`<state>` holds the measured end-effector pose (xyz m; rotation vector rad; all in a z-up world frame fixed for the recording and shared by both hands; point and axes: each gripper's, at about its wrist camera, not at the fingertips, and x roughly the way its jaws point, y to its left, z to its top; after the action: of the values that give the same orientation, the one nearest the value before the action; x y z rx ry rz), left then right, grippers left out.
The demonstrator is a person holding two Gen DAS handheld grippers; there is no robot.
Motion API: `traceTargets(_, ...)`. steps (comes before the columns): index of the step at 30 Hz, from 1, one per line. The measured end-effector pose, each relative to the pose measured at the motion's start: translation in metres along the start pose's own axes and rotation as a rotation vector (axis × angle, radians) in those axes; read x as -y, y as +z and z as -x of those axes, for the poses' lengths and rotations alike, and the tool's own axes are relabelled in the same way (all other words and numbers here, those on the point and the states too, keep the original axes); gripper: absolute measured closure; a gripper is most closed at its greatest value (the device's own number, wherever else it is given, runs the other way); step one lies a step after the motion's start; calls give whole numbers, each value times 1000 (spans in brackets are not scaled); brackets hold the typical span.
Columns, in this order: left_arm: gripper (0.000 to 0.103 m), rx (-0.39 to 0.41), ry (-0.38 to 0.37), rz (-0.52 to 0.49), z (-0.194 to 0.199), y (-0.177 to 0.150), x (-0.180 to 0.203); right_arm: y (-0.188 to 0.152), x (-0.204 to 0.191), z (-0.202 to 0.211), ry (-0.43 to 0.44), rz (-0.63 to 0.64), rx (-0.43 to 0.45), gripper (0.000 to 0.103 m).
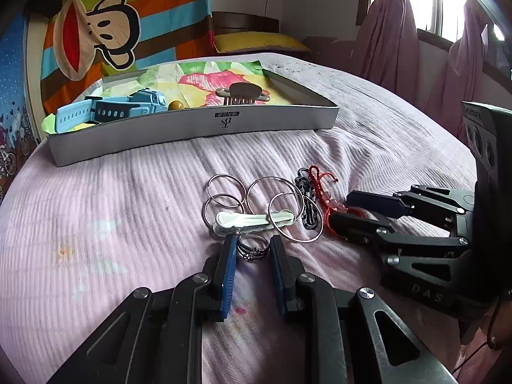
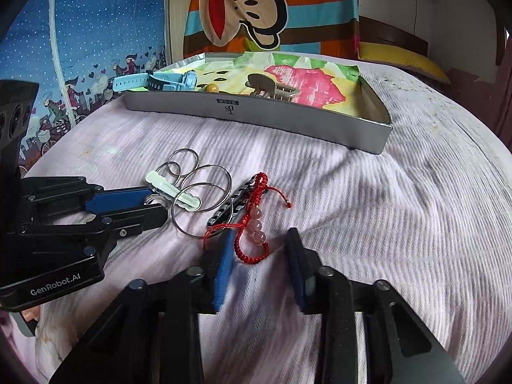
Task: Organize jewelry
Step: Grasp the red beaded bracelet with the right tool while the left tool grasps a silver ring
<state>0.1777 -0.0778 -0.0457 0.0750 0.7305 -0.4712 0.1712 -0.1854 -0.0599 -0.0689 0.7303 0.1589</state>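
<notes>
Loose jewelry lies on a pink bedspread. A silver ring [image 1: 252,249] sits between the open fingers of my left gripper [image 1: 253,244], untouched. Just beyond it are a pale clip [image 1: 252,219] and several silver hoops [image 1: 275,200]. A black-and-white braided band [image 1: 308,204] lies to their right. A red cord bracelet with pink beads [image 2: 254,224] lies between the spread fingers of my right gripper [image 2: 260,240], which is open. A grey box lid [image 1: 192,131] at the back holds a blue watch [image 1: 112,108], a yellow bead [image 1: 176,105] and a tan hair claw [image 1: 241,94].
The box lid [image 2: 256,113] is lined with flowered paper. A striped monkey-print cloth [image 1: 105,25] hangs behind it, with a yellow cushion [image 1: 256,43] at the far side. Pink curtains [image 1: 400,32] hang at the right. Bare bedspread [image 2: 416,208] lies right of the bracelet.
</notes>
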Motion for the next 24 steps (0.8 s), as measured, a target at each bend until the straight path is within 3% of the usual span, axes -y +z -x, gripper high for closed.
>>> traceTargets(8, 83, 60, 22, 51, 16, -9, 0, -2, 8, 9, 17, -61, 35, 99)
traceTargets(13, 83, 143, 56, 71, 32, -13, 1, 1, 6, 19, 19, -55, 96, 99)
traceTargets(24, 83, 206, 58, 112, 41, -13, -6, 4, 7, 37, 25, -72, 198, 99)
